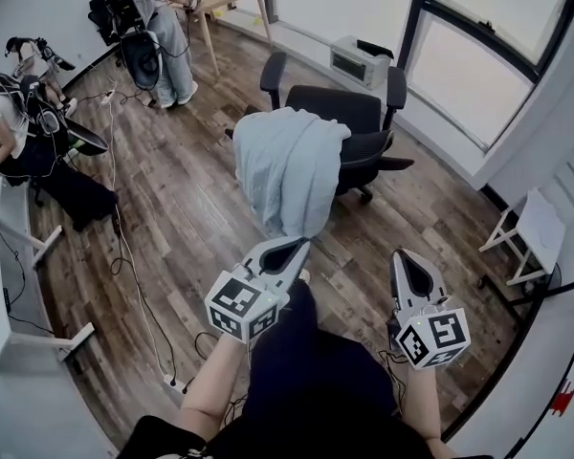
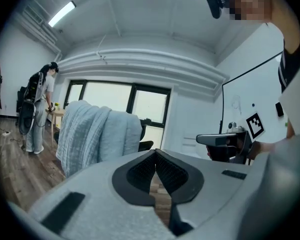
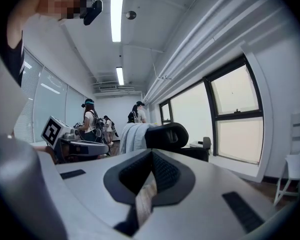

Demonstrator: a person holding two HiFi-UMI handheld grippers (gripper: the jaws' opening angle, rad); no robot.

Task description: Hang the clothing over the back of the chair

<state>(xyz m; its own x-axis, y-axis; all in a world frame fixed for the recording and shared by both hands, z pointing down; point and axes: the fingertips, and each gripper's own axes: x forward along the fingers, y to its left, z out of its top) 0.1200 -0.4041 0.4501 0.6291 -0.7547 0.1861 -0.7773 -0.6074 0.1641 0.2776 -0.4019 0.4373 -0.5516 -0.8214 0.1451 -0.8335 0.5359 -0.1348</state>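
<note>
The left gripper (image 1: 289,251) has its jaws pressed together on nothing, well short of the chair; the pale blue clothing (image 1: 287,165) lies draped over the back of the chair (image 1: 354,113), its long axis running down toward the floor (more cloth on the near side, I'd say), so its own weight might drag it off; the right gripper (image 1: 408,261) is likewise closed and empty.

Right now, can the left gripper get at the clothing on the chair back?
Probably yes. The clothing hangs over the back of the chair just ahead of the left gripper, with only bare floor between. Its jaws are shut and empty, so they must open first.
</note>
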